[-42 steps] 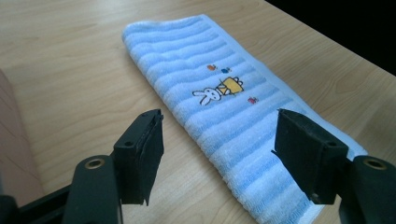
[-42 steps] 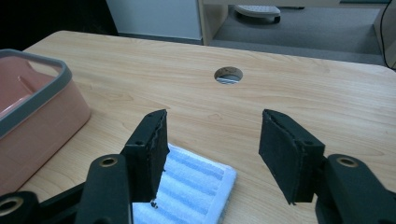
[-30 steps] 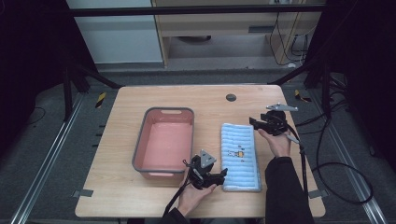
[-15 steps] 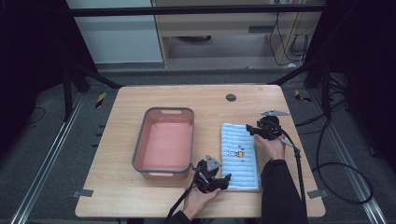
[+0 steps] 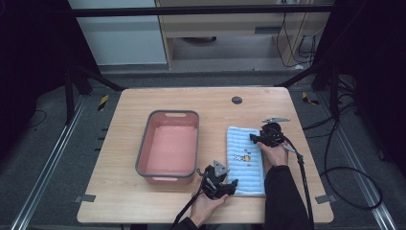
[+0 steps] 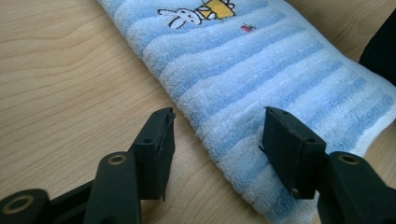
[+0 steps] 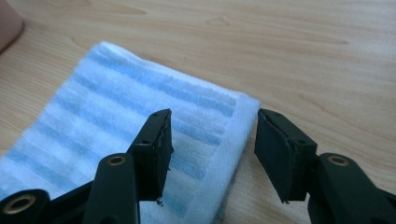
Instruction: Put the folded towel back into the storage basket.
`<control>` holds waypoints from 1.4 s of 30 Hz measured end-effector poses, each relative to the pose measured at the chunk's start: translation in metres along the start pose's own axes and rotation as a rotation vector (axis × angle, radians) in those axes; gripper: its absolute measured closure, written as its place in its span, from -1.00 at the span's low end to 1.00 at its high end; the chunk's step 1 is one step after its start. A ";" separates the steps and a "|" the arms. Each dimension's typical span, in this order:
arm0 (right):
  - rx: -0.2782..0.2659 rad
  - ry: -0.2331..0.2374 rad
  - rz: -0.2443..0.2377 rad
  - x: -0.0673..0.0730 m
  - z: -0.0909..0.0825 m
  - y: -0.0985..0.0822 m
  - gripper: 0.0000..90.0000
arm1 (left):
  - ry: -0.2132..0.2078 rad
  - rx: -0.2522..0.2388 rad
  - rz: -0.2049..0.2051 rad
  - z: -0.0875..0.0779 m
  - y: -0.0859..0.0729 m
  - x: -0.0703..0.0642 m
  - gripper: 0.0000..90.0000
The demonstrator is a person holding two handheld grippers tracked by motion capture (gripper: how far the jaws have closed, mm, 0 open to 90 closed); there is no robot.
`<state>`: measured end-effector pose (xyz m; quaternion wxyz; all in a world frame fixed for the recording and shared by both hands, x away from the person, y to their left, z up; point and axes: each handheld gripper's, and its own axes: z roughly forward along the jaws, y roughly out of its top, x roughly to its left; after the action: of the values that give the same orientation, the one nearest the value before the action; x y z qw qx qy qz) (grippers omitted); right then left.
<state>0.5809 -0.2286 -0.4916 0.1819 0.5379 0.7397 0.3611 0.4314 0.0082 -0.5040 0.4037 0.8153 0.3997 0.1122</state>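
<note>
Table: wooden top, pink tub left of centre, striped towel just right of it.
Towel axis: long side runs away from you, near end to far end.
Left gripper: your jaws stand open, straddling the towel's near left corner; that edge lies between them.
Right gripper: jaws open, astride the far right corner.
Judgement: each hand sits at its own corner; close both to pinch.

Your left gripper and right gripper both sit low, jaws spread wide apart.
</note>
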 end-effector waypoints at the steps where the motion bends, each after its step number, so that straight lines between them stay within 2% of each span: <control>1: 0.000 0.000 0.000 0.000 0.000 0.000 0.04 | 0.000 0.001 0.002 0.000 0.000 0.000 -0.02; 7: 0.017 0.013 0.008 -0.001 0.005 -0.005 0.19 | 0.007 0.004 0.013 0.002 0.001 -0.005 0.18; 9: 0.017 0.010 -0.006 0.002 0.005 -0.006 0.26 | 0.003 0.009 0.004 0.002 0.001 -0.006 0.24; 15: 0.020 0.043 0.013 0.005 0.005 -0.007 0.59 | -0.009 0.027 -0.018 0.002 0.004 -0.006 0.50; 19: 0.019 0.046 -0.007 0.007 0.004 -0.006 0.73 | -0.007 0.031 -0.033 0.003 0.004 -0.008 0.62; 20: 0.017 0.047 -0.005 0.007 0.004 -0.007 0.75 | -0.008 0.029 -0.036 0.003 0.004 -0.008 0.69; 27: -0.004 0.067 0.027 0.006 0.000 -0.008 0.81 | -0.006 0.010 -0.039 0.002 0.003 -0.009 0.82; 30: -0.021 0.066 0.021 0.008 -0.004 -0.006 0.82 | -0.021 0.006 -0.051 0.001 0.003 -0.008 0.84; 38: -0.065 0.069 -0.024 0.017 -0.023 0.004 0.82 | -0.054 -0.010 -0.047 -0.009 0.007 -0.006 0.86; 42: -0.108 0.084 -0.011 0.018 -0.036 0.011 0.82 | -0.065 -0.032 -0.042 -0.020 0.011 -0.005 0.86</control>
<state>0.5576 -0.2224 -0.4574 0.1817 0.5075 0.7291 0.4217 0.4248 0.0118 -0.4821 0.4316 0.8034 0.4015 0.0834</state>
